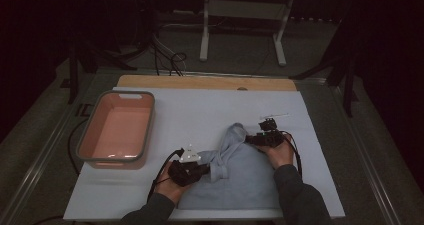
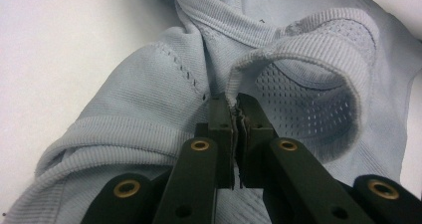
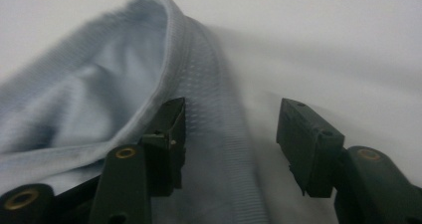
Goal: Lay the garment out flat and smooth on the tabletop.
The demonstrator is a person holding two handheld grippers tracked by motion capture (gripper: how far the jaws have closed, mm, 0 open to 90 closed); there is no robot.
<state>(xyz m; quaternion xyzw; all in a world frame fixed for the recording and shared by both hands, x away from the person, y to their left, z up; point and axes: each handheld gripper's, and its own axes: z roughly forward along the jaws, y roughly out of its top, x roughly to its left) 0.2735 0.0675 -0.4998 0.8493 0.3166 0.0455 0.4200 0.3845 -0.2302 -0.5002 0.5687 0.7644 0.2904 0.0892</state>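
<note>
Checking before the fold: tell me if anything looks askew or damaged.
No damage shows. The garment is bunched and twisted toward the left gripper, which pinches its ribbed hem; the right gripper stands open over another edge.

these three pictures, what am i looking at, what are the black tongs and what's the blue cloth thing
A person sits at a table and holds a pair of hand-held tongs in each hand; there is no robot arm. The high view looks down from above the person. The other two pictures come from small cameras that ride on the tongs and look along their black jaws.

On the white table cover lies a light blue knit garment, partly bunched up. To the left stands a pink tub with a grey rim.

The left tongs are shut on a ribbed edge of the garment, pinching the fabric between the jaws. The right tongs stand open over another ribbed edge at the garment's far end, and the pads do not press on it.
</note>
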